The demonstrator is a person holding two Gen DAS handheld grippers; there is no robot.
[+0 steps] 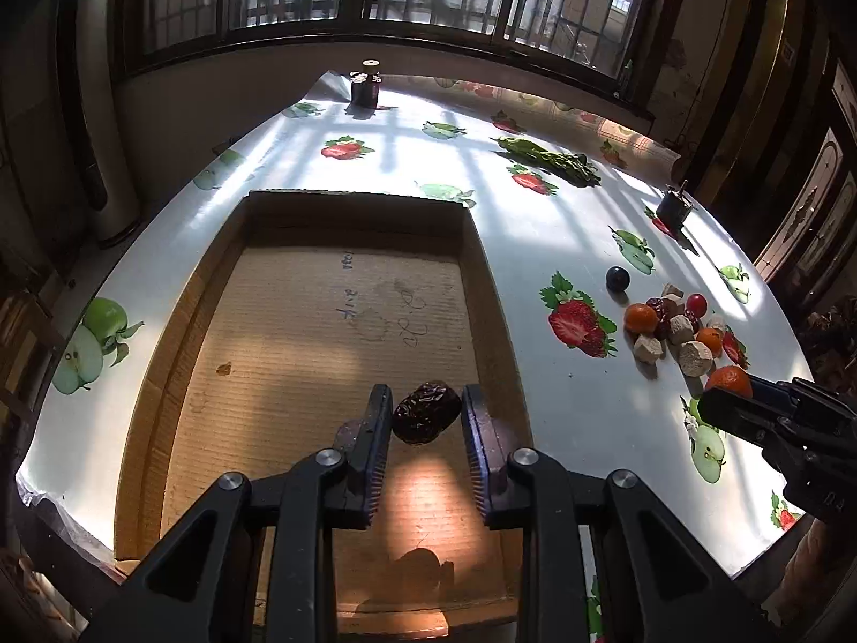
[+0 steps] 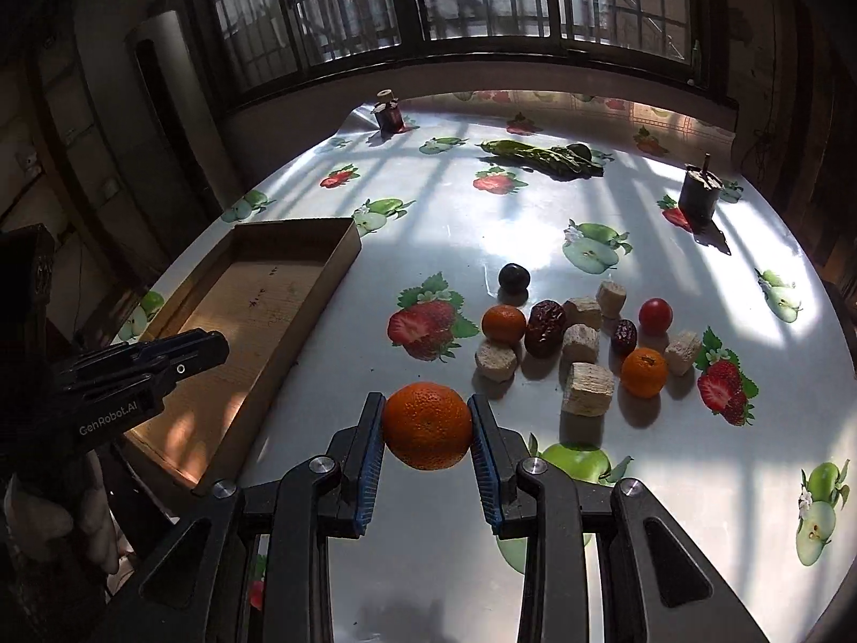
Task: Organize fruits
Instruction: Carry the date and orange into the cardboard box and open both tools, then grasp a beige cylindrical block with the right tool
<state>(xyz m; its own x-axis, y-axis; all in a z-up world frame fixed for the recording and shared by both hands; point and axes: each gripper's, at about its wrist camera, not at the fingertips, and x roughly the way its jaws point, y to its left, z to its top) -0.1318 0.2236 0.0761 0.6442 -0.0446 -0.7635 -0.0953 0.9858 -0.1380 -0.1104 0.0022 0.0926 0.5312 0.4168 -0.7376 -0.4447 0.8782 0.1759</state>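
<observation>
While both claws carry fruit, the sorting is underway, box empty so far.

Left wrist view: left claw (image 1: 426,415) parted around a dried date (image 1: 427,411), which touches only one pad, over the cardboard box (image 1: 482,268), probably being let go. Right wrist view: right claw (image 2: 427,425) clenched on a tangerine (image 2: 427,425) above the table (image 2: 535,236), lifted clear of the fruit pile (image 2: 584,343), likely headed to the box.

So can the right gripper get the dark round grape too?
Probably not yet: the right gripper is full, shut on an orange. The grape sits uncovered on the table's far side.
</observation>
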